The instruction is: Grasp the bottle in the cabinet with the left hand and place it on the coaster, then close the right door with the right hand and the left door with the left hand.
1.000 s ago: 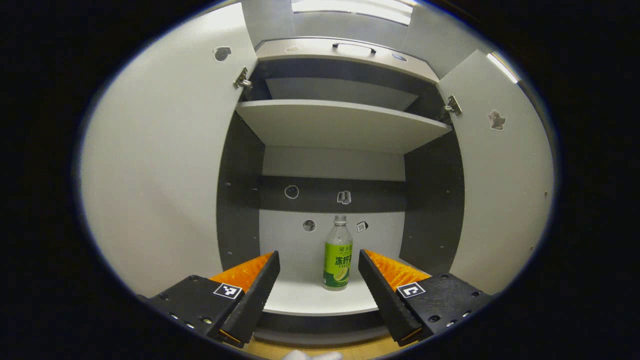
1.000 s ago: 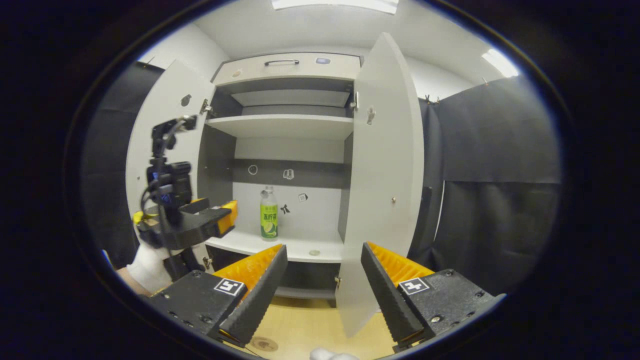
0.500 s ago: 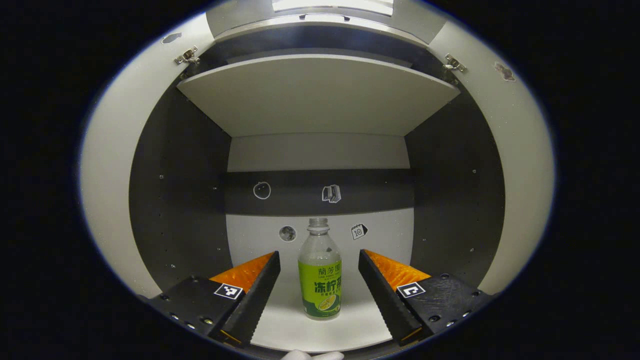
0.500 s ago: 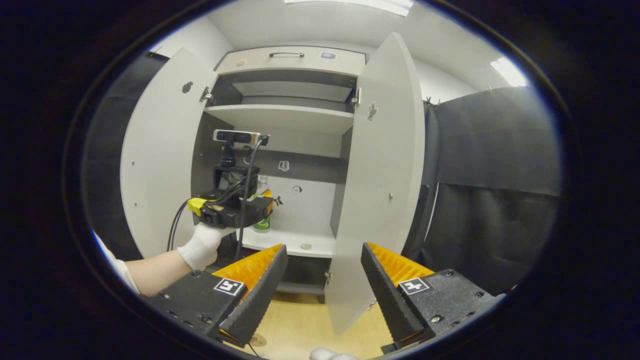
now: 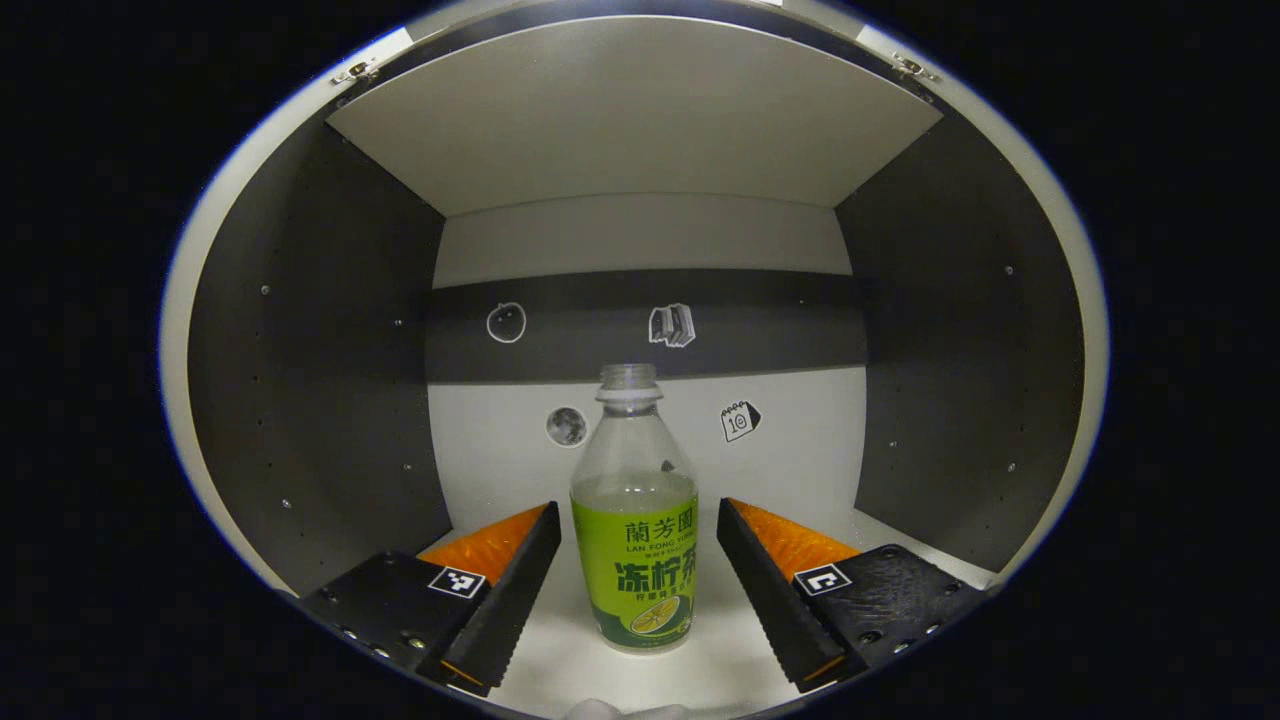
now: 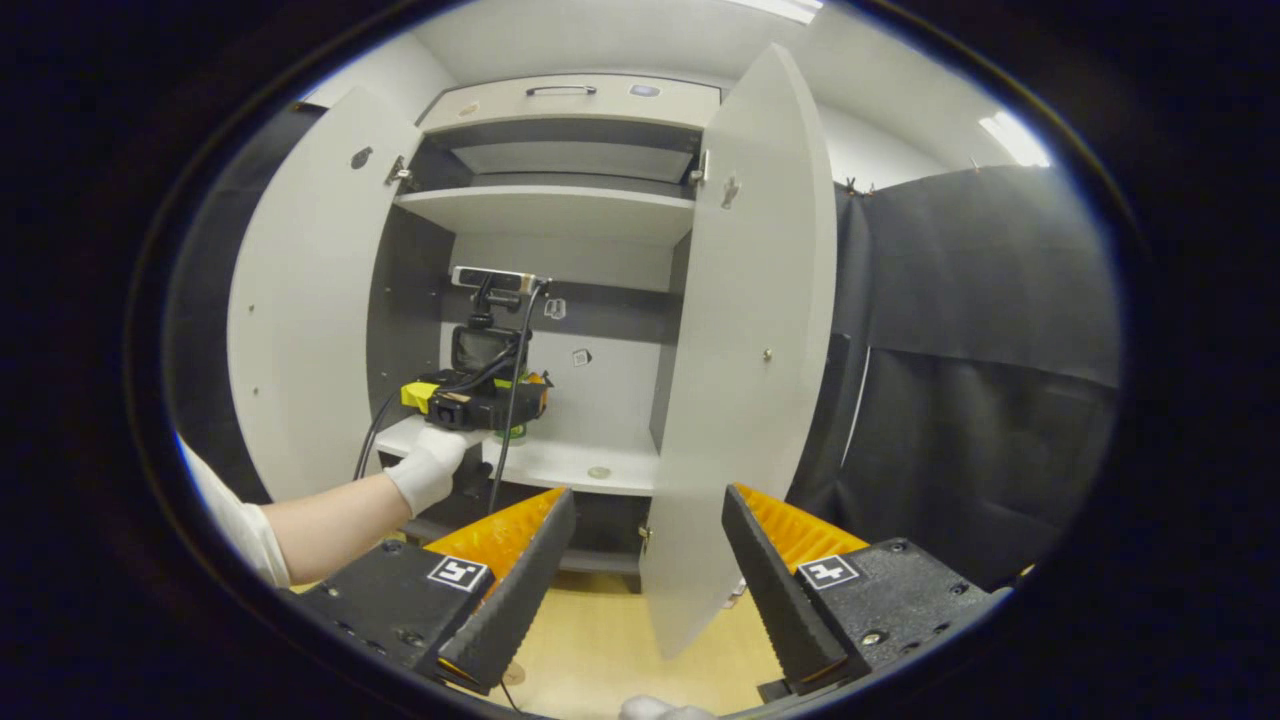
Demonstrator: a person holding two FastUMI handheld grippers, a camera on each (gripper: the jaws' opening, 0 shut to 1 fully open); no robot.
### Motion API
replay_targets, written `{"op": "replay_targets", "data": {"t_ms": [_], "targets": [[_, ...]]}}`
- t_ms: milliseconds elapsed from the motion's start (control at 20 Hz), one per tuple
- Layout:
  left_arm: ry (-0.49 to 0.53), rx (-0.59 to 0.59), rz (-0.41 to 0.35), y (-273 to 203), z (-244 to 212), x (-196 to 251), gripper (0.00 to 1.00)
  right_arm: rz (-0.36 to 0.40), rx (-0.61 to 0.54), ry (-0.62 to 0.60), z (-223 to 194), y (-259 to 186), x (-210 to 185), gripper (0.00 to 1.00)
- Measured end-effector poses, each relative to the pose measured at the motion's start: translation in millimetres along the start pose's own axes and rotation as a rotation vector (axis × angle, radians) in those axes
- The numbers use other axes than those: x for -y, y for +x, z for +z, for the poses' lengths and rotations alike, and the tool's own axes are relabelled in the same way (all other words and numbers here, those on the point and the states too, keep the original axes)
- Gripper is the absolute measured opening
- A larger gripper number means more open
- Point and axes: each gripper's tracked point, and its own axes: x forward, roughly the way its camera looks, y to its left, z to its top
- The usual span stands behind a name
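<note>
A clear bottle (image 5: 634, 560) with a green label stands upright on the cabinet's lower shelf (image 5: 738, 662). My left gripper (image 5: 637, 508) is open, with one finger on each side of the bottle and a small gap on both sides. In the right gripper view the left gripper (image 6: 482, 400), held by a gloved hand (image 6: 425, 476), reaches into the cabinet and hides most of the bottle (image 6: 516, 432). My right gripper (image 6: 648, 495) is open and holds nothing, in front of the open right door (image 6: 745, 350). The left door (image 6: 300, 300) is also swung open.
An upper shelf (image 5: 630, 110) hangs close over the bottle, and dark side walls (image 5: 330, 380) box it in. A small round disc (image 6: 598, 472) lies on the lower shelf to the bottle's right. A wooden surface (image 6: 600, 650) lies below the cabinet.
My left gripper has pushed forward into the cabinet, so the bottle now stands between its fingers. The right gripper has barely shifted.
</note>
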Motion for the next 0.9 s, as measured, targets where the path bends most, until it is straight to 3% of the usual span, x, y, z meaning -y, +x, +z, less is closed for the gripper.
{"op": "replay_targets", "data": {"t_ms": [200, 250, 350, 450, 750, 800, 900], "targets": [[0.002, -0.028, 0.021, 8, -9, -2, 0.96, -0.012, -0.003, -0.002, -2, -3, 7, 0.98], [0.007, -0.043, 0.026, 8, -12, -5, 0.93, -0.013, -0.003, -0.003, -3, -6, 8, 0.96], [0.0, -0.049, 0.031, 7, -10, -7, 0.77, -0.016, 0.002, -0.001, -2, -9, 9, 0.98], [-0.034, -0.027, 0.013, -3, -2, -7, 0.76, -0.02, 0.008, 0.002, 1, -13, 11, 0.98], [-0.06, 0.037, -0.071, -76, 29, -2, 0.74, -0.009, 0.017, 0.02, 2, -23, 11, 0.96], [-0.06, 0.046, -0.089, -96, 34, 0, 0.78, -0.005, 0.017, 0.024, 0, -24, 10, 0.98], [-0.04, 0.077, -0.105, -131, 43, -3, 0.74, 0.007, 0.018, 0.034, -1, -27, 7, 0.96]]}}
